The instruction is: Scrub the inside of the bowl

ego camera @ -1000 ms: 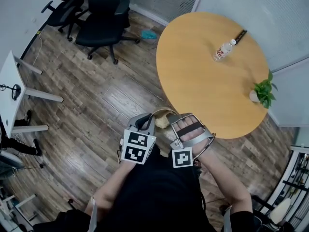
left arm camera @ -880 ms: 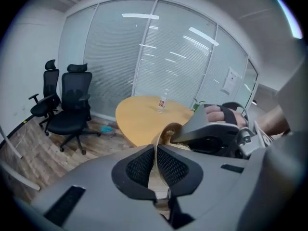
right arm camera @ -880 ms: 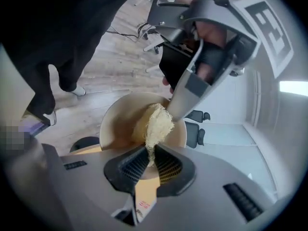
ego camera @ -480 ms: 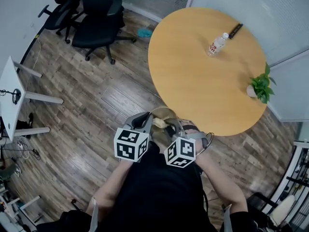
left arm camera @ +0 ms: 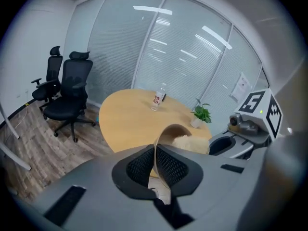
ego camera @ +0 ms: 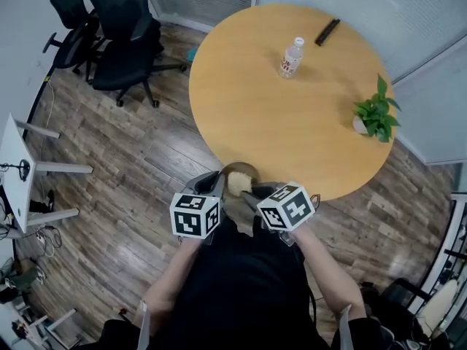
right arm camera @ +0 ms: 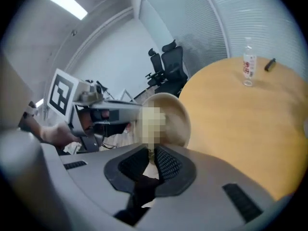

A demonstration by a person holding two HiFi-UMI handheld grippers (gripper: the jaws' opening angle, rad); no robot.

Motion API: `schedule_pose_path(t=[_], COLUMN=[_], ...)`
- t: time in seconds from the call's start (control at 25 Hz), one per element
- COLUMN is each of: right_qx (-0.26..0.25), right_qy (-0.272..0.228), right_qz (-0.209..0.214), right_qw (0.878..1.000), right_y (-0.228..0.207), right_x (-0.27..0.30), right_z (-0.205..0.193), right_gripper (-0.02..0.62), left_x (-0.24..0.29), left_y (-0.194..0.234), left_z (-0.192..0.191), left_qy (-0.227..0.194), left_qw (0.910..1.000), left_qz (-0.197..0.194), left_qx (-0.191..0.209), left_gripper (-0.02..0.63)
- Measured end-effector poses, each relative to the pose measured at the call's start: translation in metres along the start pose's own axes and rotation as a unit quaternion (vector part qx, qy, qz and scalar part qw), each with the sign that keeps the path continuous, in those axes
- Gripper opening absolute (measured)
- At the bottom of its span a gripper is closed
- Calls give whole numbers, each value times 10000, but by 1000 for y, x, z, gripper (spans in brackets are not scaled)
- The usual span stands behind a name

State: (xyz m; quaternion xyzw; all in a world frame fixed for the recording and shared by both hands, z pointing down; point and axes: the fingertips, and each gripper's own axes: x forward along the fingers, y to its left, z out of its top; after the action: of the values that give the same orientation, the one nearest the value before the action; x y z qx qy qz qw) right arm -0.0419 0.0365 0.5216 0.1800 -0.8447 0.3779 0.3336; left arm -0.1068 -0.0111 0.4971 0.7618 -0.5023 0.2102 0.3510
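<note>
A tan bowl (ego camera: pixel 236 174) is held in the air in front of the person, near the round table's edge. My left gripper (ego camera: pixel 217 187) is shut on the bowl's rim, which runs as a thin edge between its pads (left arm camera: pixel 139 166). My right gripper (ego camera: pixel 249 195) is shut on a pale fibrous scrub pad (ego camera: pixel 238 184) that rests inside the bowl. In the left gripper view the pad (left arm camera: pixel 189 143) fills the tilted bowl (left arm camera: pixel 171 131). In the right gripper view the bowl (right arm camera: pixel 175 115) stands on edge and a mosaic patch covers the pad (right arm camera: pixel 152 125).
A round wooden table (ego camera: pixel 292 115) lies ahead with a water bottle (ego camera: pixel 290 57), a black remote (ego camera: pixel 327 31) and a small potted plant (ego camera: pixel 373 114). Black office chairs (ego camera: pixel 117 28) stand at the far left. A white desk (ego camera: pixel 16 159) is at the left.
Both grippers and the bowl have turned together. The right gripper has swung from facing the floor to facing the table, with the pad still in the bowl. The head view has shifted toward the table.
</note>
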Motion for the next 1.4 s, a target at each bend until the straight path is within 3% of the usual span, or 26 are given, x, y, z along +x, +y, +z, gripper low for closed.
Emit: schedule_pose_path(t=[0.16, 0.32, 0.52, 0.72, 0.92, 1.04, 1.4], right_qx=[781, 1590, 2118, 2749, 3098, 3192, 3227], right_qy=[-620, -1645, -2357, -2675, -2829, -2842, -2776], right_qz=[409, 672, 175, -309, -705, -830, -933], right_qw=[9942, 9711, 9483, 9230, 9050, 9002, 9000], right_y=[-28, -56, -106, -152, -174, -182, -193], right_x=[-37, -85, -149, -191, -223, -235, -250], right_z=[-2, 4, -18, -61, -98, -115, -135], right_gripper=[40, 40, 40, 40, 40, 40, 40], left_x=[29, 59, 108, 160, 202, 218, 235], left_y=[-17, -29, -38, -35, -38, -43, -57], left_z=[-12, -23, -28, -16, -20, -30, -38], left_qy=[305, 583, 864, 986, 1109, 1184, 1020], left_qw=[9979, 9907, 9803, 9764, 9652, 9579, 9512], left_qz=[-164, -295, -371, -151, -57, 9, -41], left_qx=[-543, -1190, -1735, -1915, -2368, -2616, -2912], left_gripper=[23, 23, 23, 23, 23, 25, 45])
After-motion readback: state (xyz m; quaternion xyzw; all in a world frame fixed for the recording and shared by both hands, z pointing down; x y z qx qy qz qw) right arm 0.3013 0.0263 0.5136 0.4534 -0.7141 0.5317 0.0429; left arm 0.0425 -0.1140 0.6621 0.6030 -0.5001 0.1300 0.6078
